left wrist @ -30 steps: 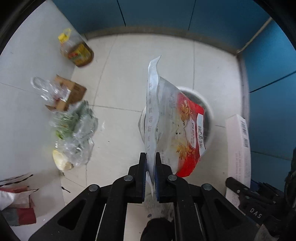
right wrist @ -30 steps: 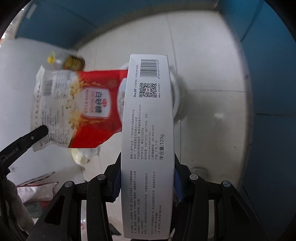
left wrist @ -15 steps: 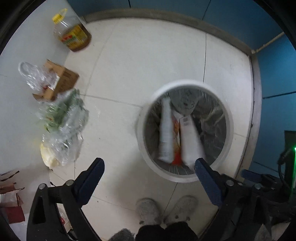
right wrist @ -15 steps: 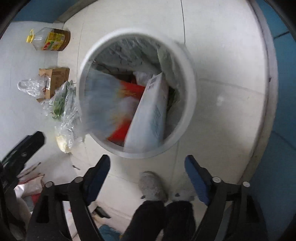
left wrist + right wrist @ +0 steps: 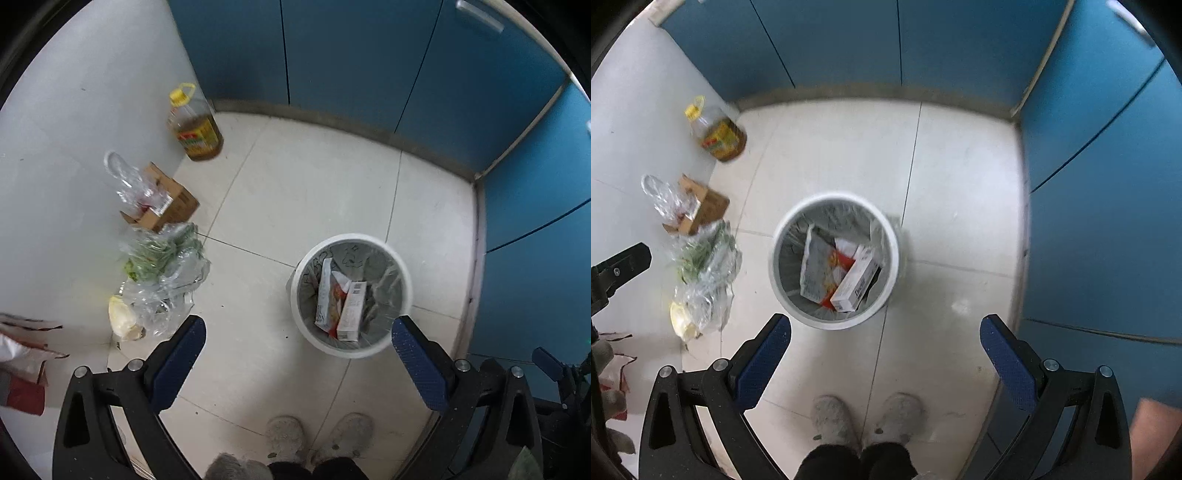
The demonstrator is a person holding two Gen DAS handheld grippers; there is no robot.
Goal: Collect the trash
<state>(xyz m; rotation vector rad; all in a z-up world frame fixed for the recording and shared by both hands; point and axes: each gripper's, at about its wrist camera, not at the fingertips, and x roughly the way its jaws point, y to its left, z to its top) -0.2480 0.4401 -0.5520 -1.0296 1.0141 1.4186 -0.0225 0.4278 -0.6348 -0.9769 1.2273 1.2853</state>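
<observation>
A white round trash bin (image 5: pixel 295 295) (image 5: pixel 894 243) stands on the tiled floor. Inside it lie a red and white snack bag (image 5: pixel 327 295) (image 5: pixel 818 266) and a white carton (image 5: pixel 351 312) (image 5: pixel 855 282). My left gripper (image 5: pixel 297 343) is open and empty, held high above the floor, with the bin between its fingers toward the right one. My right gripper (image 5: pixel 884 338) is open and empty, high above the bin.
Along the grey wall at the left stand an oil bottle (image 5: pixel 194 127) (image 5: pixel 718 131), a cardboard box (image 5: pixel 164 201) (image 5: pixel 701 206), and clear plastic bags with greens (image 5: pixel 162 258) (image 5: pixel 701 266). Blue cabinets (image 5: pixel 369 55) close the back and right. The person's feet (image 5: pixel 866 421) are below.
Both grippers opened and dropped the snack bag and the carton into the bin. Both then rose higher, so the bin looks smaller.
</observation>
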